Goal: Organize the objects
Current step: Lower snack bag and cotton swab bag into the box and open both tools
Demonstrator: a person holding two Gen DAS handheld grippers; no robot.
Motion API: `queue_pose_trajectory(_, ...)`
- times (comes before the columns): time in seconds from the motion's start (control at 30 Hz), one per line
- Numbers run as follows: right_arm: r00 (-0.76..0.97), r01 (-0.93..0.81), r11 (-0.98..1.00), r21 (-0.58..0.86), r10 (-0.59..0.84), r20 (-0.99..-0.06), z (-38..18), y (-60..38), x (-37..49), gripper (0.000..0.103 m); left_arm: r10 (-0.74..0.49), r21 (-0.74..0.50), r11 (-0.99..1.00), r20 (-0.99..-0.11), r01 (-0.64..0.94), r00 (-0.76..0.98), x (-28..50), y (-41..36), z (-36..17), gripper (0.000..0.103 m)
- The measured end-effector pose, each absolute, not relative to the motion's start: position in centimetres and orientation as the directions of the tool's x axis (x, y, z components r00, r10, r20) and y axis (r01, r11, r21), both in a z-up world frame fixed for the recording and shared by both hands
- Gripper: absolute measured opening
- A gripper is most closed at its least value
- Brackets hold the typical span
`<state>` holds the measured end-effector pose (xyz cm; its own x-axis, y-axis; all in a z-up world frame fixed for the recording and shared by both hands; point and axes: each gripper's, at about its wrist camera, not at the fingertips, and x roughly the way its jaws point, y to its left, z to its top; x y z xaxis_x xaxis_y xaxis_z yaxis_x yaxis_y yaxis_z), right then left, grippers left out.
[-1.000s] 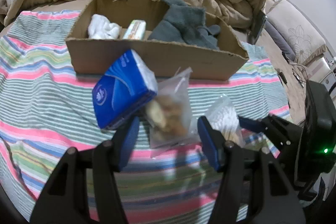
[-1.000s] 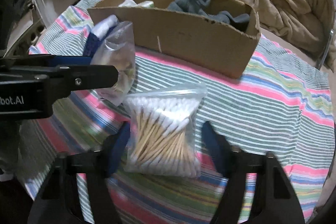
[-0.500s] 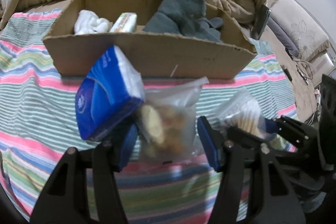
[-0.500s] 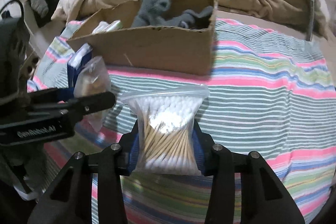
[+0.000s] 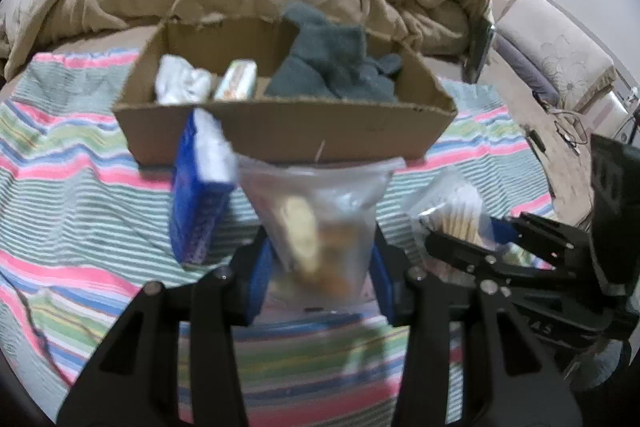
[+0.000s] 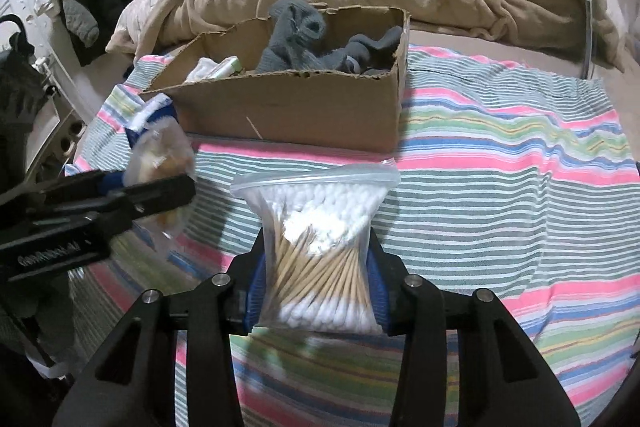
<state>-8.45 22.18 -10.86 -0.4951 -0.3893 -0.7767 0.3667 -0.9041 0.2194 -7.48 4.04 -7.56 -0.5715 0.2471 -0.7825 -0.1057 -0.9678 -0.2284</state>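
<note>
The left gripper [image 5: 320, 277] has just closed on a soft snack bag [image 5: 320, 227]; the right gripper [image 6: 316, 285] pinches a light, slippery bag of cotton swabs [image 6: 320, 247] low on its bulk; both probably crush easily.

no lettering sharp enough to read

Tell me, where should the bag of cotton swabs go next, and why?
Probably up and forward, over the cardboard box. The right gripper has just closed on the bag of cotton swabs, the box stands open right behind it, and socks already lie inside, so lifting it over the near wall seems the natural next move.
</note>
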Motion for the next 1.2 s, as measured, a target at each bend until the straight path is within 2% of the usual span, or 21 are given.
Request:
queue_pose_trajectory(0.63,-0.589,0.396,-0.896,0.200,-0.415,-0.694,-3.9,21.7,-9.4,0.045,0.261,-0.219,-0.964,-0.699,-0.149,-0.666,-6.7,2.2,-1.1,0.045)
queue_pose_trajectory(1.2,-0.614,0.408,-0.895,0.182,-0.416,-0.671,-2.4,20.6,-15.6,0.045,0.267,-0.243,-0.961,-0.674,-0.135,-0.689,-11.7,0.6,-0.7,0.045)
